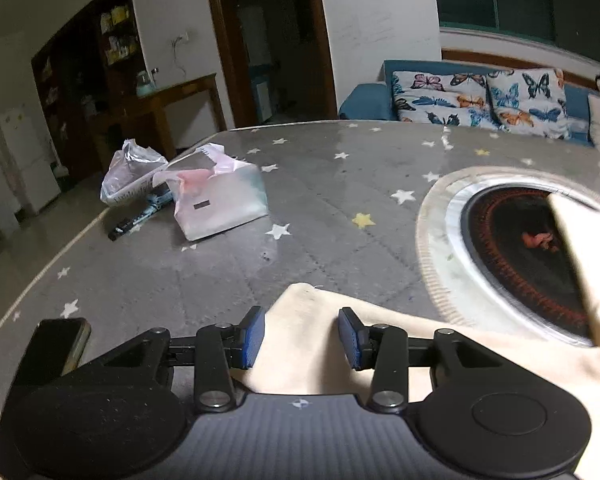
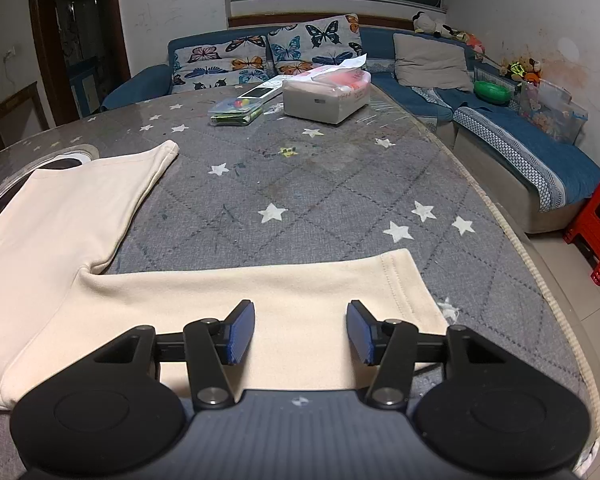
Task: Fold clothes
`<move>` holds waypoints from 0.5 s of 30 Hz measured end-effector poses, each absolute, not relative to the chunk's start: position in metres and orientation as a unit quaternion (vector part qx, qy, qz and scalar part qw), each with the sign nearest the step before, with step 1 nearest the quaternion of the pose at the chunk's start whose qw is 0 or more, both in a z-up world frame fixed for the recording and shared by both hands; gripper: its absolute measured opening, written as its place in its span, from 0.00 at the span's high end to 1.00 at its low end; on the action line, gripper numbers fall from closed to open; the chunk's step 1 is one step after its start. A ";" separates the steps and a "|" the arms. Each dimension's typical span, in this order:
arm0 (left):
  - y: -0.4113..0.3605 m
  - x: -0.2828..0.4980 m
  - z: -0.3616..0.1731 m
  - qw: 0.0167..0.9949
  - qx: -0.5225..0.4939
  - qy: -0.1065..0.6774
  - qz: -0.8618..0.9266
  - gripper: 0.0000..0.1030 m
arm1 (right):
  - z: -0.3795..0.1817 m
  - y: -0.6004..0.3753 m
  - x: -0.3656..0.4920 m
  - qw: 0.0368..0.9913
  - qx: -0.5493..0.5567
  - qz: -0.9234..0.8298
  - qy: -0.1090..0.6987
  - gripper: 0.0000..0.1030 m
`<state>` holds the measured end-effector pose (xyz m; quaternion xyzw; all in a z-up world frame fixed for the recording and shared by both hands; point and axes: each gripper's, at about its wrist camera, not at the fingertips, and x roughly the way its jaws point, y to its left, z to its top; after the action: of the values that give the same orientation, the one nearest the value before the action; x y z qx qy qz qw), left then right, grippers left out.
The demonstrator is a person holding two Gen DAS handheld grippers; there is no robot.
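A cream garment [image 2: 72, 216] lies spread flat on the grey star-patterned table cover [image 2: 320, 192]. In the right wrist view one sleeve [image 2: 300, 296] stretches to the right, its hemmed cuff near the table's right edge. My right gripper [image 2: 301, 330] is open just above this sleeve, with the blue pads [image 2: 240, 332] apart. In the left wrist view a corner of the same cream cloth [image 1: 304, 320] lies between the blue pads [image 1: 254, 338] of my left gripper [image 1: 300, 338], which is open. The cloth runs on to the right and partly covers a round opening.
A round heater opening [image 1: 520, 256] with a pale ring sits in the table at the right of the left view. A phone [image 1: 56, 348] lies at the left; plastic bags [image 1: 216, 196] stand beyond. A tissue box [image 2: 326, 96] and small packs [image 2: 236, 110] sit far back. A red stool [image 2: 596, 232] stands beside the sofa [image 2: 500, 132].
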<state>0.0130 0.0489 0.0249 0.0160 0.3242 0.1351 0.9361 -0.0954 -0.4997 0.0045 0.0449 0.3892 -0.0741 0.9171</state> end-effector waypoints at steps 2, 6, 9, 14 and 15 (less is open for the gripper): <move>0.038 0.004 0.034 0.943 0.000 0.318 0.100 0.58 | 0.004 -0.499 -0.095 0.917 0.044 -0.074 0.390 0.49; 0.003 -0.011 0.049 0.950 -0.027 0.312 -0.001 0.61 | 0.005 -0.498 -0.095 0.917 0.043 -0.076 0.390 0.49; -0.017 -0.013 0.048 0.947 -0.026 0.316 -0.049 0.66 | 0.005 -0.499 -0.096 0.917 0.044 -0.076 0.389 0.49; -0.038 -0.017 0.040 0.944 0.010 0.321 -0.081 0.68 | 0.005 -0.500 -0.096 0.917 0.046 -0.075 0.388 0.48; -0.043 -0.018 0.038 0.943 0.018 0.321 -0.087 0.68 | 0.005 -0.500 -0.096 0.918 0.046 -0.075 0.388 0.48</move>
<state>-0.0175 -0.0426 0.0383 0.0177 0.3214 -0.0873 0.9427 -0.0963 -0.4998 0.0047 0.0461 0.3877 -0.0751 0.9176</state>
